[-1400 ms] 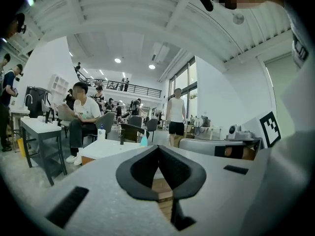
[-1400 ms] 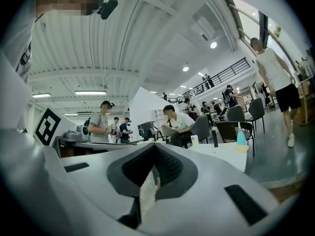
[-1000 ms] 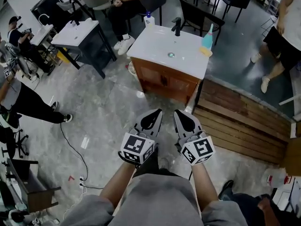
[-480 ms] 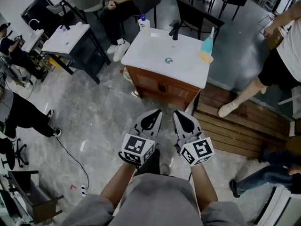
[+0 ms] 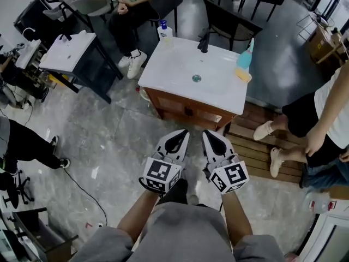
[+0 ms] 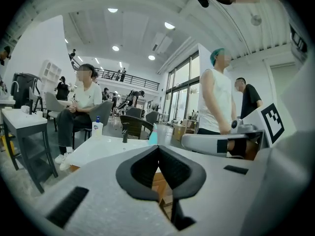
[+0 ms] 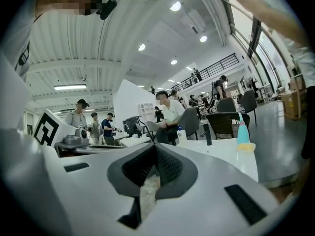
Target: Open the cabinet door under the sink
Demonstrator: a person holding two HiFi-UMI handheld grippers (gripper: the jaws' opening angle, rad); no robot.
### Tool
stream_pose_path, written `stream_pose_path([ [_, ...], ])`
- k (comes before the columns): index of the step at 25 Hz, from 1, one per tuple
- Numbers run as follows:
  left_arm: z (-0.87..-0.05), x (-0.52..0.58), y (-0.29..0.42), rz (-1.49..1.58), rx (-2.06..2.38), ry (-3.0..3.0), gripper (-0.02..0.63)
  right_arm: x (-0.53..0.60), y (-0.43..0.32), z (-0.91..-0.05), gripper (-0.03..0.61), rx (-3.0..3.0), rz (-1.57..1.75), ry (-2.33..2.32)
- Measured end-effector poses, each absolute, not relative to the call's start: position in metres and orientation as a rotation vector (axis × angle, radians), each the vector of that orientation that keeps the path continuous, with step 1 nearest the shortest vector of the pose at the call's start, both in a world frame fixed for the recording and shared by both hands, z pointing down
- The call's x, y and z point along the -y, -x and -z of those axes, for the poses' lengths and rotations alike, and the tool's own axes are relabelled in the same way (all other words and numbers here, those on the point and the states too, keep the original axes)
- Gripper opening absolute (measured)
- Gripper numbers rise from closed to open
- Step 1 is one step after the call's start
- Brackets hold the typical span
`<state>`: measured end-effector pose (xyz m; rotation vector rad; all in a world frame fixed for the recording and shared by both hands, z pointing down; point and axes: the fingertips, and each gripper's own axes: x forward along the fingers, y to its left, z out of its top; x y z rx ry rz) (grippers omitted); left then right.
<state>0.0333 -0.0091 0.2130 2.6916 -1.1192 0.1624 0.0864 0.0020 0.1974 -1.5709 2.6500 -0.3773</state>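
Note:
The sink cabinet stands ahead of me: a white basin top (image 5: 180, 70) over a brown wooden front (image 5: 180, 109) with a small dark handle (image 5: 188, 112). Its doors look closed. My left gripper (image 5: 180, 134) and right gripper (image 5: 208, 135) are held side by side over the floor, short of the cabinet and pointing at it. Both are shut with nothing in them. In the left gripper view the left gripper (image 6: 158, 149) has its pads together, with the basin top (image 6: 103, 147) beyond. The right gripper view shows the right gripper (image 7: 155, 149) shut the same way.
A black faucet (image 5: 204, 40), a soap bottle (image 5: 163, 31) and a blue bottle (image 5: 245, 58) stand on the basin top. A wooden pallet platform (image 5: 256, 152) lies right of the cabinet. A person (image 5: 322, 119) stands there. A dark sink stand (image 5: 73, 53) is at left.
Both grippers have advanced toward the sink cabinet, which now lies closer. A person has walked in at the right, beside the pallet platform.

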Motion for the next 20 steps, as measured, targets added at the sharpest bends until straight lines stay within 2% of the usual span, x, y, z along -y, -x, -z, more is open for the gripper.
stream_pose_path([
  [9, -0.238, 0.054, -0.029, -0.175, 1.07, -2.65, 0.008, 0.043, -0.083, -0.216, 0.009, -2.648, 0.428, 1.633],
  [20, -0.311, 0.107, -0.052, -0.253, 1.094, -2.554, 0.008, 0.102, -0.115, -0.283, 0.011, -2.643, 0.559, 1.621],
])
